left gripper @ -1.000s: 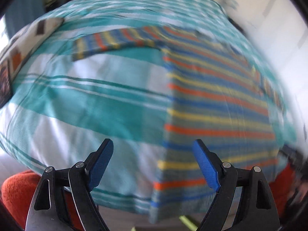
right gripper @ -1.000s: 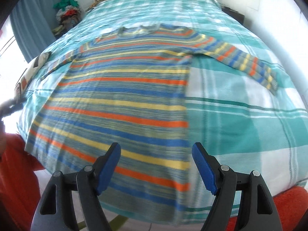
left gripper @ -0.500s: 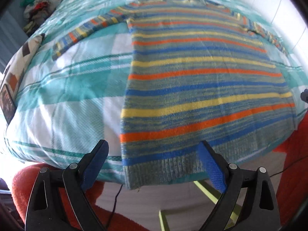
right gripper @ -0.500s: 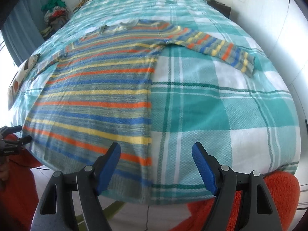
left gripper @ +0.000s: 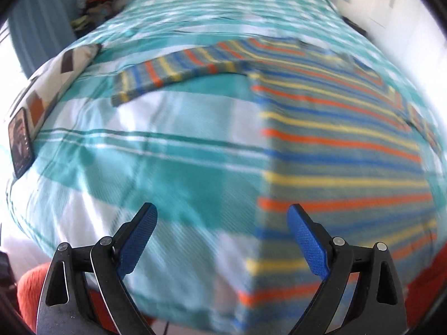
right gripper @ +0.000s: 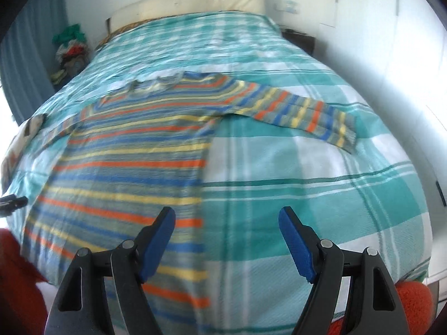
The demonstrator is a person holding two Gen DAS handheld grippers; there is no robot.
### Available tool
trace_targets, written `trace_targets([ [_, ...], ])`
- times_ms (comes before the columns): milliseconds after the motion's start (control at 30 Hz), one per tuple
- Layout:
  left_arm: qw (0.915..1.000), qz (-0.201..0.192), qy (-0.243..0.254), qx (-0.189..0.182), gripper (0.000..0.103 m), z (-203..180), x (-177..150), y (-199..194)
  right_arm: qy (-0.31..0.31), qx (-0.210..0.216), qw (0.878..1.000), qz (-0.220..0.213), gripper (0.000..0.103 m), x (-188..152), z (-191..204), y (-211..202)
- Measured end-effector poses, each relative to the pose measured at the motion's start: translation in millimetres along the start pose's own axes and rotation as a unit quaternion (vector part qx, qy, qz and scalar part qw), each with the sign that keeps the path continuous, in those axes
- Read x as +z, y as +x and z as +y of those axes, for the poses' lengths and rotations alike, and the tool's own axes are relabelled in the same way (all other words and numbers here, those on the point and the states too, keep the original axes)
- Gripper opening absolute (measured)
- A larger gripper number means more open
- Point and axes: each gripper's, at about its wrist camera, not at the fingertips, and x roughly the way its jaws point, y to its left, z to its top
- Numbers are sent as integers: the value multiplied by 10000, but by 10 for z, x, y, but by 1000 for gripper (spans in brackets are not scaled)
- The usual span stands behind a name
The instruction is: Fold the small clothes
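Observation:
A small striped sweater (right gripper: pixel 131 162) in blue, orange, yellow and grey lies flat, face up, on a teal plaid bedspread (right gripper: pixel 321 189), both sleeves spread out. In the left wrist view the sweater (left gripper: pixel 343 150) fills the right side and its left sleeve (left gripper: pixel 173 69) reaches out toward the left. My left gripper (left gripper: pixel 222 240) hovers open over the bedspread by the sweater's left edge, nothing between its pads. My right gripper (right gripper: pixel 226 240) is open above the sweater's right edge near the hem, holding nothing. The right sleeve (right gripper: pixel 304 111) lies stretched toward the right.
A patterned pillow (left gripper: pixel 50 83) and a dark phone-like item (left gripper: pixel 19 145) lie at the bed's left edge. A pile of clothes (right gripper: pixel 69 53) sits beside the bed at far left. Headboard (right gripper: pixel 190 2) and white wall at the back. Orange fabric (right gripper: pixel 19 284) shows at the near corners.
The left view has swung left, from the sweater's hem to the bedspread beside its left edge. The right view has tilted up, showing the headboard. Both grippers stay open and empty.

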Motion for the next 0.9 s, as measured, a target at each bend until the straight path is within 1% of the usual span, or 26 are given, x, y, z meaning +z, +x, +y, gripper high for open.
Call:
trace_targets([
  [67, 9997, 152, -102, 128, 96, 109, 13, 194, 49, -184, 9998, 77, 76, -35, -93, 91],
  [100, 9992, 322, -161, 174, 97, 165, -10, 320, 60, -286, 9994, 188, 76, -72, -134, 159],
  [133, 9988, 438, -202, 114, 98, 207, -48, 420, 93, -354, 9988, 321, 76, -117, -166, 212],
  [167, 9991, 371, -212, 43, 102, 224, -75, 446, 172, -400, 9974, 575, 76, -171, -209, 329],
  [200, 9994, 280, -175, 65, 103, 211, -86, 437, 243, -384, 9958, 795, 76, -211, -240, 416],
  [233, 9995, 271, -120, 136, 103, 186, -87, 434, 315, -339, 9947, 917, 79, -244, -272, 485],
  [300, 9995, 194, -39, 227, 103, 158, -103, 423, 388, -229, 9950, 888, 85, -239, -301, 513],
  [400, 9998, 143, -28, 163, 103, 186, -121, 414, 193, -196, 9943, 1034, 100, -242, -212, 581],
  [467, 9997, 195, -26, 144, 103, 203, -104, 409, 77, -247, 9940, 1067, 103, -257, -156, 616],
  [600, 9993, 195, 153, 271, 103, 153, -106, 405, 153, -180, 9941, 1056, 103, -269, -197, 630],
  [700, 9988, 242, 232, 362, 103, 111, -103, 426, 113, -222, 9943, 1036, 103, -279, -180, 641],
  [900, 9991, 277, 208, 264, 102, 138, -113, 438, 53, -292, 9946, 990, 103, -292, -157, 638],
])
